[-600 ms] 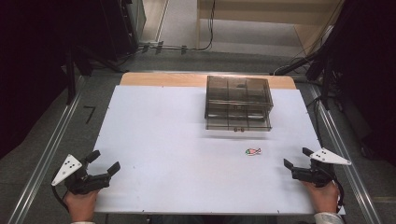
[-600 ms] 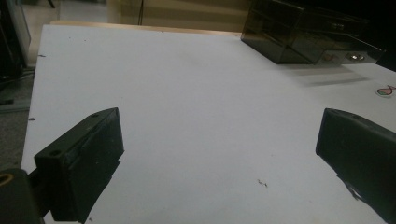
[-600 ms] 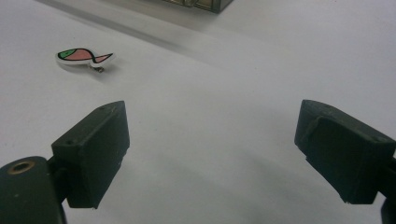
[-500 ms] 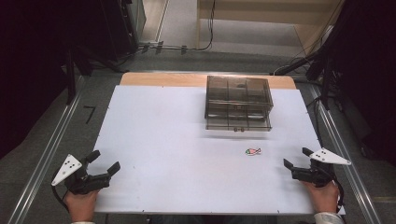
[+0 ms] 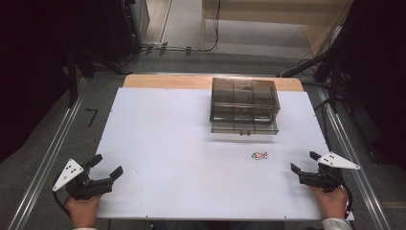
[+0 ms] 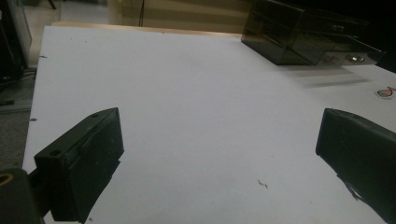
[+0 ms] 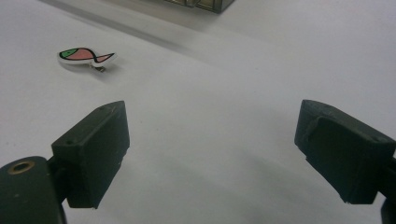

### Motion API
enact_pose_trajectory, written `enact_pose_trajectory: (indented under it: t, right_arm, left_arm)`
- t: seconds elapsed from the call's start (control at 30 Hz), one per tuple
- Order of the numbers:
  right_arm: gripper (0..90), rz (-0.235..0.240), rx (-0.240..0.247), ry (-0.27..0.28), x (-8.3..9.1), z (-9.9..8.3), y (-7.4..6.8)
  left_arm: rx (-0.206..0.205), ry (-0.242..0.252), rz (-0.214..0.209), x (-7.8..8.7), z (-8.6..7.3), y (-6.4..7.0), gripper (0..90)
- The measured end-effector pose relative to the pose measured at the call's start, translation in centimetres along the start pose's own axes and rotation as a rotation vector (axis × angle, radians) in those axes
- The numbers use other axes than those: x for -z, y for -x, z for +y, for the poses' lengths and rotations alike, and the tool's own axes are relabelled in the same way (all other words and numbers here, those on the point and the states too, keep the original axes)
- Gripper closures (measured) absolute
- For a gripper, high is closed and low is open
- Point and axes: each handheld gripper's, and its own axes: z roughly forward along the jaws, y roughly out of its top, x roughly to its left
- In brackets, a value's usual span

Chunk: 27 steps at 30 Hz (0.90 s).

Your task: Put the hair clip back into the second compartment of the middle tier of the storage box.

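Resting at the near corners of the white table, both tools sit idle: my left gripper has its jaws spread wide over bare surface, and my right gripper is just as wide, holding nothing. The thing nearest to hand is the small fish-shaped clip, pink with a green head, lying flat on the table between the right gripper and the smoky drawer box, apart from both. In the right gripper view the clip lies ahead and to the left of the jaws, a small metal part showing under it.

I judge the step in hand to be the reach for that clip with the right tool. To do it well I would swing the jaws left until the fish sits centred between them, come in low, and keep them wide until they straddle its narrow body. It is thin and flat, so a shallow, glancing pinch may just push it along the surface. The left tool can wait by its corner.
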Motion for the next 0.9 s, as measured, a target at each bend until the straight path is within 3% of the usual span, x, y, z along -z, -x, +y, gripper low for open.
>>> enact_pose_trajectory:
  t: [0.9]
  right_arm:
    - [8.9,-0.002,0.017,-0.033,-0.74,0.77,-0.42]
  left_arm:
    - [0.004,0.0,0.008,-0.01,0.02,-0.03,1.3]
